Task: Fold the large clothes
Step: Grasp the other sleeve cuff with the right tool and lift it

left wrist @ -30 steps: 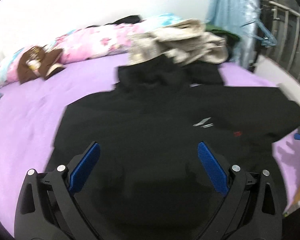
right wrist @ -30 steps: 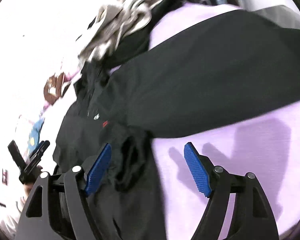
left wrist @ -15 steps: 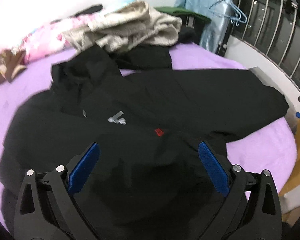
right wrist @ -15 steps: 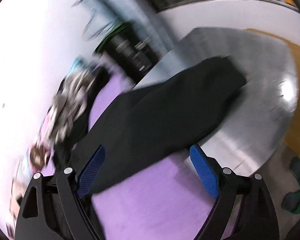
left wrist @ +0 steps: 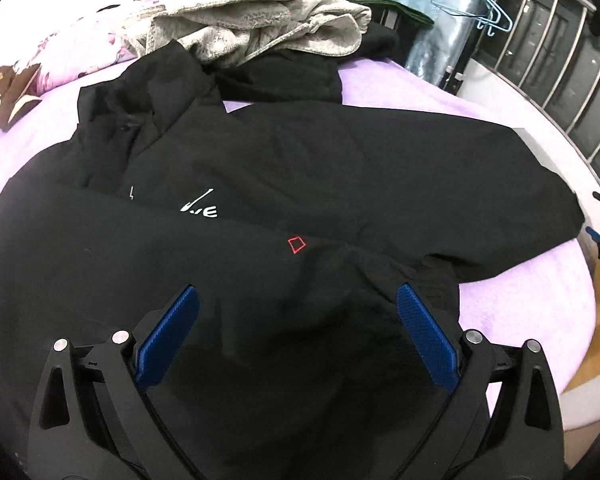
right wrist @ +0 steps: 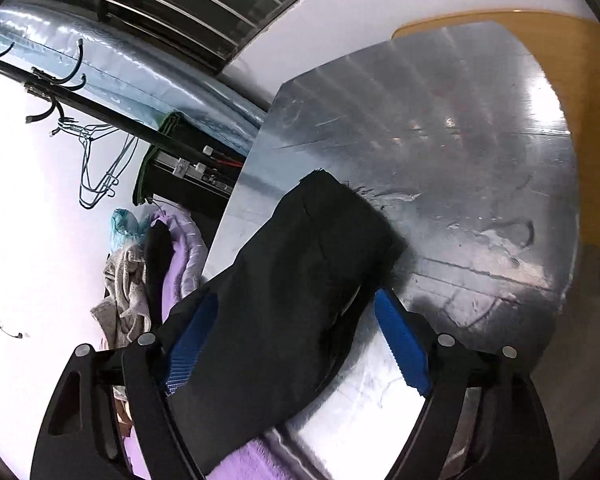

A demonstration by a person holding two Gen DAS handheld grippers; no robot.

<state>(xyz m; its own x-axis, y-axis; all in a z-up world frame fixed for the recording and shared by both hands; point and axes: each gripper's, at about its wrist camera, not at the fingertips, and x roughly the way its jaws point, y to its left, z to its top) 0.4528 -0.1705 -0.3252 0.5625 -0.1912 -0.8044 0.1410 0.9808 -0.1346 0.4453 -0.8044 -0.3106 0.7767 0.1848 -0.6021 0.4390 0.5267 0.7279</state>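
Left wrist view: left gripper (left wrist: 296,336) hung with jaws wide apart and nothing between them over the lower front of the black jacket (left wrist: 260,208), spread on the purple bed cover (left wrist: 520,280); closing there would likely pinch a single layer and bunch the fold. Right wrist view: right gripper (right wrist: 292,344) straddled the jacket sleeve (right wrist: 312,260) lying over the silver board (right wrist: 440,140), jaws just narrowing, pads apparently not pressing, so the slick sleeve could slip. No containers seen.
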